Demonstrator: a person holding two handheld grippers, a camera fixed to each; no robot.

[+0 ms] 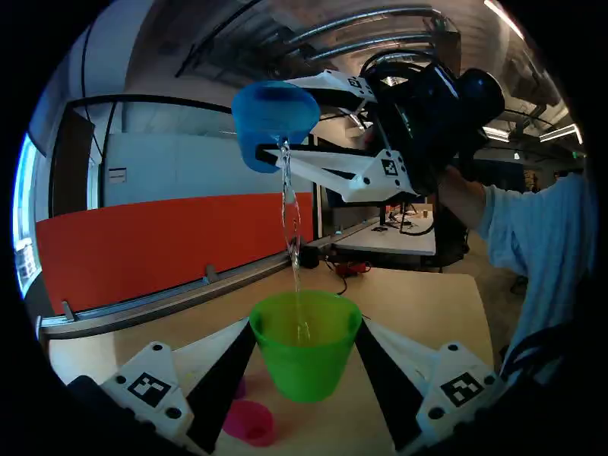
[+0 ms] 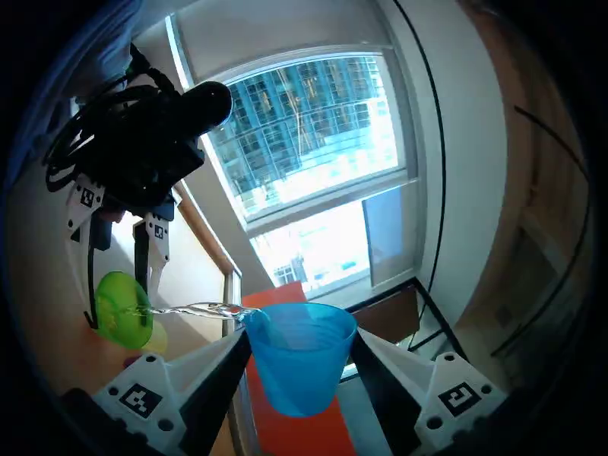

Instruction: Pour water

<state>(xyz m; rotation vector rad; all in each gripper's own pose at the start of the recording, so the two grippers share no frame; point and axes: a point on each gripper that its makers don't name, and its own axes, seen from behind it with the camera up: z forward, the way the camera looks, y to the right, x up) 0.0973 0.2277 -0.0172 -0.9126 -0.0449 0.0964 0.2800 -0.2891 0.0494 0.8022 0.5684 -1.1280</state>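
The bench (image 1: 425,304) is seen below. A green cup (image 1: 305,357) is clasped upright by the left gripper (image 1: 305,327) fingers. A tipped blue cup (image 2: 302,372) is clasped above it by the right gripper (image 2: 301,336) fingers. Water (image 1: 290,220) is streamed from blue into green.

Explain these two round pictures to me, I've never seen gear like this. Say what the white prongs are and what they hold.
No robot here: a person holds a gripper in each hand, and each carries a camera looking along its own jaws. The left gripper view rides on the left gripper, whose white jaws clamp a green cup above a wooden table. The right gripper view rides on the right gripper, clamping a tilted blue cup. A stream of water runs from the blue cup into the green one. A pink cup is on the table.
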